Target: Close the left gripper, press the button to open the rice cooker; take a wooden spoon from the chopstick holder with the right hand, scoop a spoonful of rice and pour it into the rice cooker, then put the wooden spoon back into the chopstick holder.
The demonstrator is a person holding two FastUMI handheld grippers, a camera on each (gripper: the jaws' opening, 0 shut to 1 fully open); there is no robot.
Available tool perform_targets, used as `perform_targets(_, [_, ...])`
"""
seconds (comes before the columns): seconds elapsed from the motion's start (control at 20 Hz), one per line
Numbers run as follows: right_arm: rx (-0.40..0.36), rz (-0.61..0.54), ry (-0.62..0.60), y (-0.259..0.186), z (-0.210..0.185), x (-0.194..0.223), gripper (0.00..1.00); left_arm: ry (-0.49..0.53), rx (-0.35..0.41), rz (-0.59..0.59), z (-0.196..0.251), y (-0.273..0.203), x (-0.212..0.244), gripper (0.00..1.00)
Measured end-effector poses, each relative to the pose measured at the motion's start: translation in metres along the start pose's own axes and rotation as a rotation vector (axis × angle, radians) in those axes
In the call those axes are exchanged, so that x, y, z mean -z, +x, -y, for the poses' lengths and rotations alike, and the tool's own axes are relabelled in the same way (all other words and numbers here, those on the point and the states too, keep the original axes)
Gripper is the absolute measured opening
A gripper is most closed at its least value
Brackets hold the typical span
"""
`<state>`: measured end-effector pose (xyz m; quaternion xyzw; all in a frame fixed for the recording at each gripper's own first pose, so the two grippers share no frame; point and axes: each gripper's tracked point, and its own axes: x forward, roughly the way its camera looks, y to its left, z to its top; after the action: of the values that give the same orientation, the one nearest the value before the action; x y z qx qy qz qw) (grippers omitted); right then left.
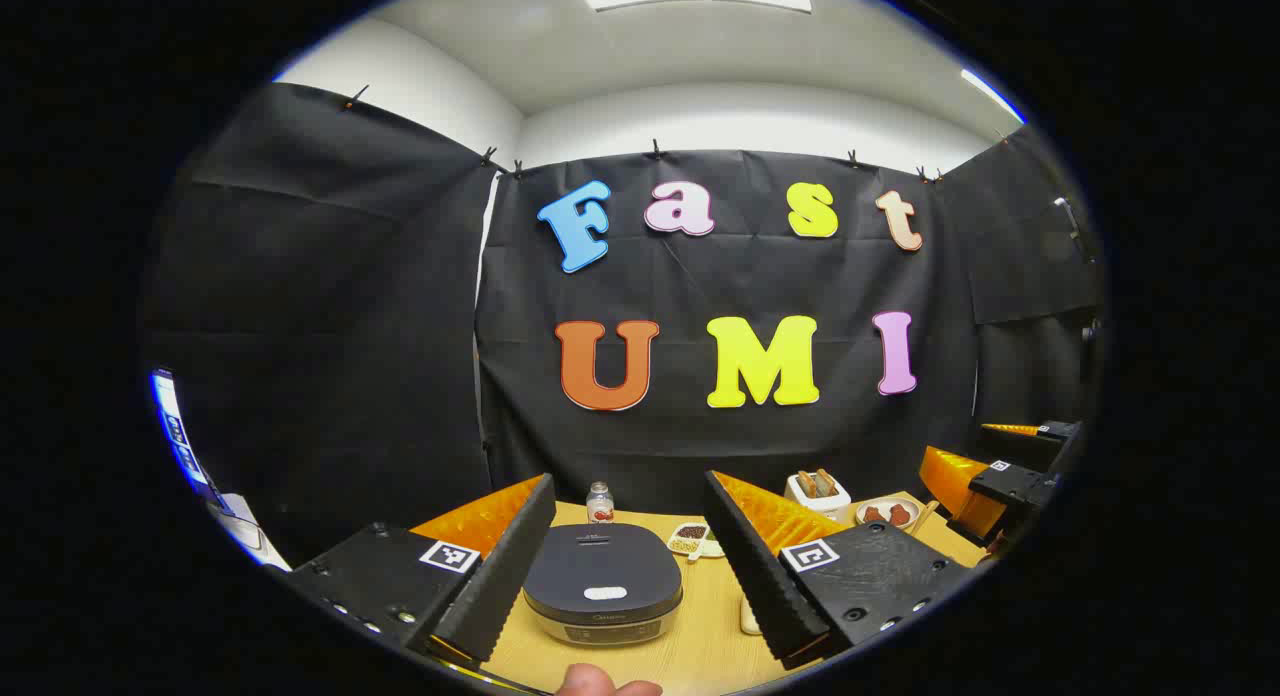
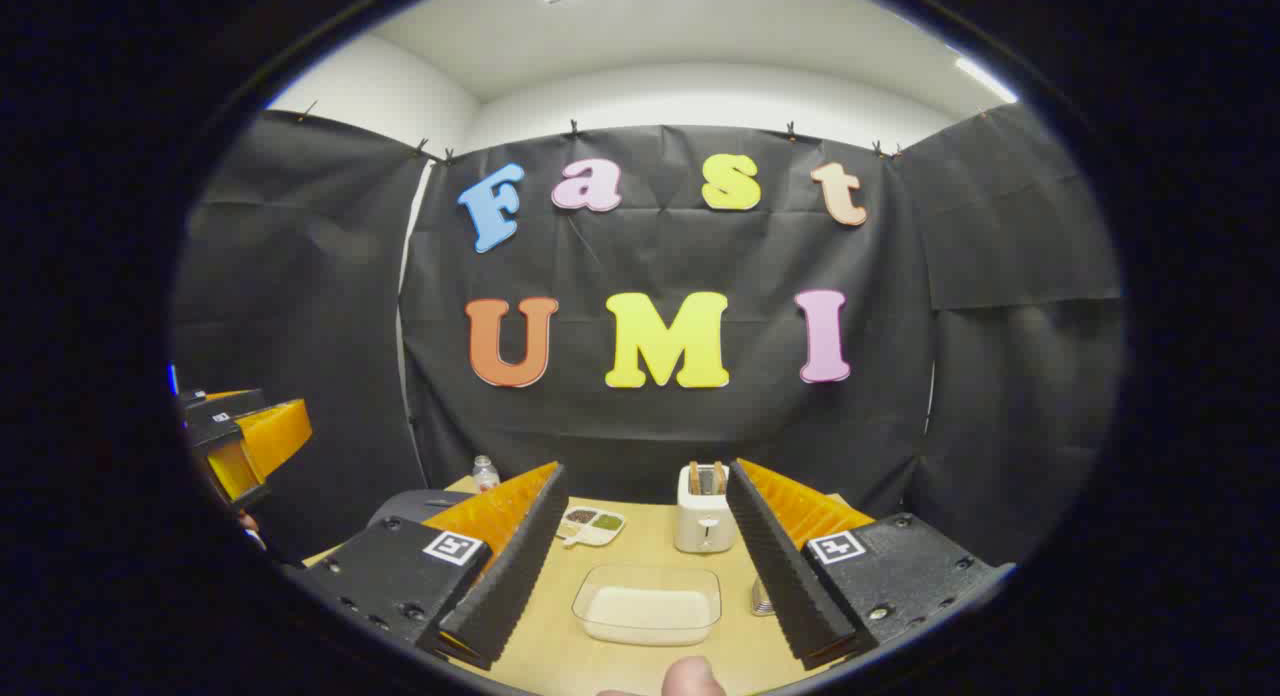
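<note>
The dark grey rice cooker (image 1: 603,582) sits on the wooden table with its lid down, a white button on top. My left gripper (image 1: 628,566) hovers above it, open, the cooker showing between its fingers. In the right gripper view a clear container of white rice (image 2: 648,605) lies on the table between the fingers of my right gripper (image 2: 645,566), which is open and holds nothing. A metal chopstick holder (image 2: 762,598) peeks out beside the right finger. The cooker's edge (image 2: 415,504) shows at the left, and the other gripper (image 2: 245,441) farther left.
A white toaster (image 2: 704,516) stands at the back of the table, with a divided dish of grains (image 2: 590,524) and a small bottle (image 2: 485,472) to its left. A plate with brown food (image 1: 887,514) lies at the right. The right gripper (image 1: 985,481) hangs at the far right.
</note>
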<state>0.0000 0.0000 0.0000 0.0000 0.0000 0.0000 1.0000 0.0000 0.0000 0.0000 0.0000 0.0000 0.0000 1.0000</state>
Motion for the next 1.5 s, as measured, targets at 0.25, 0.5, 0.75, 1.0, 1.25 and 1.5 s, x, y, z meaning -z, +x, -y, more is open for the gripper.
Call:
perform_targets(0.25, [0.021, 0.026, 0.003, 0.002, 0.013, -0.009, 1.00, -0.008, -0.003, 0.010, 0.001, 0.001, -0.002, 0.94])
perform_targets(0.5, [0.029, 0.020, 0.010, 0.007, 0.024, -0.006, 1.00, -0.010, -0.001, -0.004, 0.002, 0.004, -0.001, 0.94])
perform_targets(0.75, [0.050, 0.021, 0.018, 0.011, 0.037, -0.006, 0.99, -0.009, 0.002, -0.016, 0.003, 0.005, -0.002, 0.94])
perform_targets(1.0, [0.051, 0.022, 0.001, 0.011, 0.044, -0.005, 0.99, -0.007, 0.006, -0.039, 0.004, 0.006, -0.002, 0.94])
perform_targets(1.25, [0.050, 0.010, 0.003, 0.015, 0.055, 0.001, 1.00, -0.025, 0.018, -0.084, 0.012, 0.010, 0.006, 0.94])
perform_targets(1.5, [0.062, -0.003, 0.005, 0.026, 0.074, 0.009, 1.00, -0.037, 0.008, -0.138, 0.013, 0.025, 0.015, 0.94])
